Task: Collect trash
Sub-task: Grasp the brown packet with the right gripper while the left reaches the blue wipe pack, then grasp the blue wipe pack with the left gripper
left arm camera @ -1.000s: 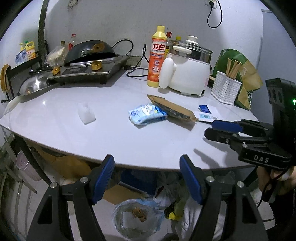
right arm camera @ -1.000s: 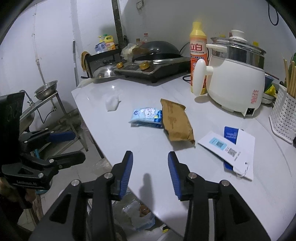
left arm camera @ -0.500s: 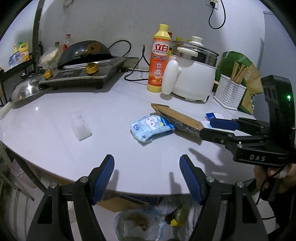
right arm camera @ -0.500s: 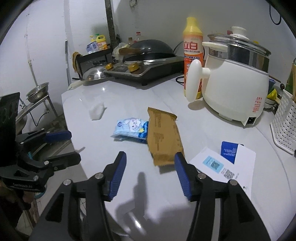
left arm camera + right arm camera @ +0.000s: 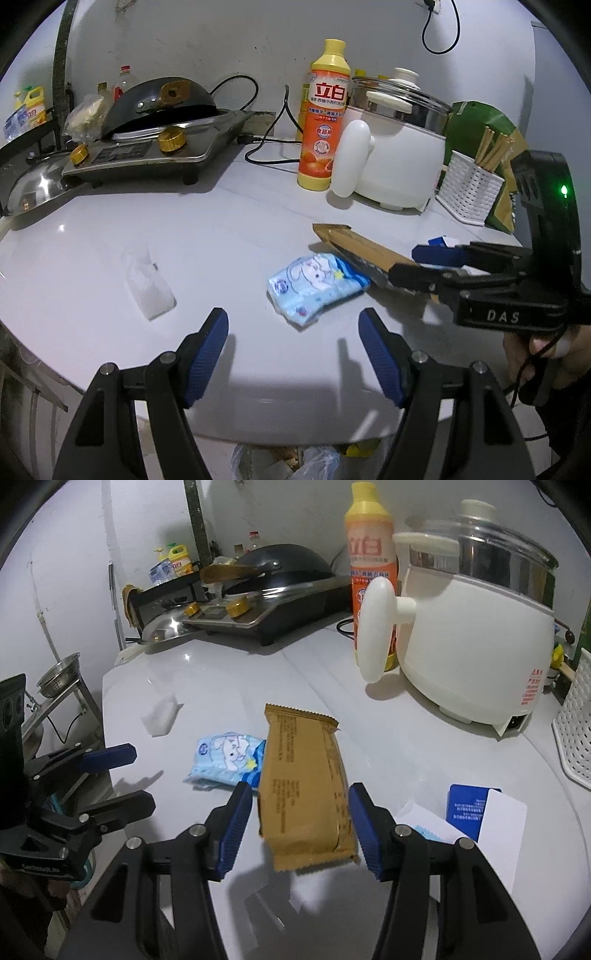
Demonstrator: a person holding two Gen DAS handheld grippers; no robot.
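On the white table lie a brown snack wrapper, a light blue packet touching its left edge, and a small white scrap further left. My right gripper is open, its jaws straddling the near end of the brown wrapper without pressing on it. My left gripper is open just short of the blue packet, with the white scrap to its left. The left wrist view shows the right gripper over the brown wrapper. The left gripper shows at the table's left edge.
A white rice cooker, an orange detergent bottle and a stove with a wok stand at the back. A white chopstick basket is at the right. Paper tags lie right of the wrapper. A trash bag sits below the table edge.
Both grippers have moved forward over the table toward the wrappers. The right jaws have widened and now stand on either side of the brown wrapper's near end.
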